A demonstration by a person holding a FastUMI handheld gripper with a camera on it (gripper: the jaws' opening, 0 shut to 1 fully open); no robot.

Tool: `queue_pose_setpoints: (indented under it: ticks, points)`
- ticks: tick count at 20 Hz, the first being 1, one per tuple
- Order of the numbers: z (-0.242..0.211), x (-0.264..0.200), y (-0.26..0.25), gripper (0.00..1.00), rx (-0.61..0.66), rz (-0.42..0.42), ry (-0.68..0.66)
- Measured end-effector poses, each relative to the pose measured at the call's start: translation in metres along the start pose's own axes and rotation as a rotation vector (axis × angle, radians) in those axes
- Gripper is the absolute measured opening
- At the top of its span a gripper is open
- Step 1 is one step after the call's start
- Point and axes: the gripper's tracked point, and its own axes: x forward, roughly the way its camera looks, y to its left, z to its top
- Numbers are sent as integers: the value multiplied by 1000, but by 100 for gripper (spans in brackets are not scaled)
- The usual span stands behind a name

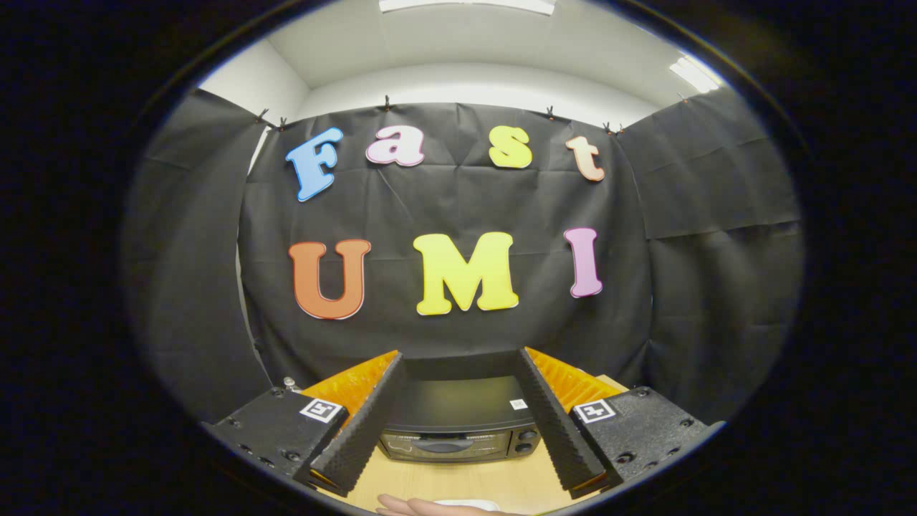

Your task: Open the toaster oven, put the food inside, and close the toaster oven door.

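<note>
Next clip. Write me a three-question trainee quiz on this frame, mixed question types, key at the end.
1. True or false: the toaster oven door is shut.
2. Multiple choice: the gripper jaws are A) closed on the oven handle, B) open and holding nothing, C) closed on food.
3. Short answer: where does the oven sit relative to the jaws?

Key
1. True; the door with its handle stands flat against the front.
2. B.
3. On the wooden table, ahead of the jaws and framed between them, untouched. A hand lies on the table nearer the camera.
</note>
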Motion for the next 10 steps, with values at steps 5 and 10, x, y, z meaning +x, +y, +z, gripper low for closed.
queue_pose_setpoints:
  ticks: [5, 10]
  points:
    - [-16, 13, -2, 100, 27, 8, 17]
    - [-78, 45, 4, 100, -73, 21, 80]
